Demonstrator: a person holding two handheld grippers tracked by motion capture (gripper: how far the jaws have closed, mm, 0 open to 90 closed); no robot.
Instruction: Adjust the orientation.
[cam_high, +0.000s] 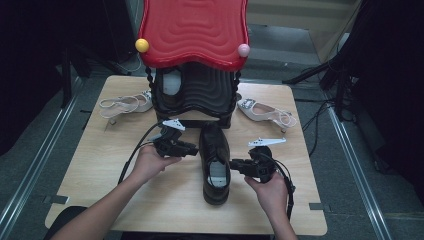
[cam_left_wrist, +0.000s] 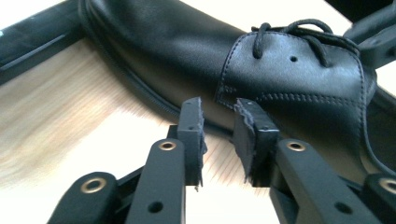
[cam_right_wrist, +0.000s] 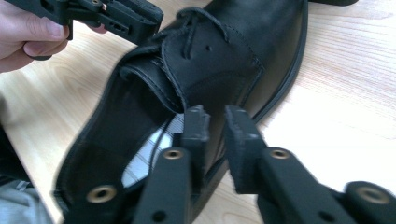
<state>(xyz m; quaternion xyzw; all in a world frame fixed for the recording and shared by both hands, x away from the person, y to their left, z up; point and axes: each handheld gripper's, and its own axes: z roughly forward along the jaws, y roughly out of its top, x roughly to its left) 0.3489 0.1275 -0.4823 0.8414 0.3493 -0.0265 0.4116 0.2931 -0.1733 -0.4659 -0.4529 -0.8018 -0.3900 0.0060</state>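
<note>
The wooden table (cam_high: 100, 165) carries a red-topped black rack (cam_high: 194, 60) at its far edge, with one white slingback heel (cam_high: 125, 104) to its left and another white heel (cam_high: 265, 112) to its right, both well clear of your work. You have the black lace-up dress shoe (cam_high: 215, 162) lying at the table's centre, toe toward the rack, heel toward you. This puts it between your two hands, so each tool reaches one flank.

Your left gripper (cam_high: 187, 148) sits just beside the shoe's left side near the laces; its jaws stand a small gap apart with nothing clamped between them, the tips pointing at the lower edge of the lace flap. Your right gripper (cam_high: 239, 164) sits at the opposite flank by the opening; its jaws are likewise slightly parted and hold nothing, though whether one tip touches the collar you cannot tell.

The shoe is smooth black leather with stitched eyelet flaps, thin black laces (cam_left_wrist: 299, 35) loosely tied, a dark welted sole and a pale insole.
</note>
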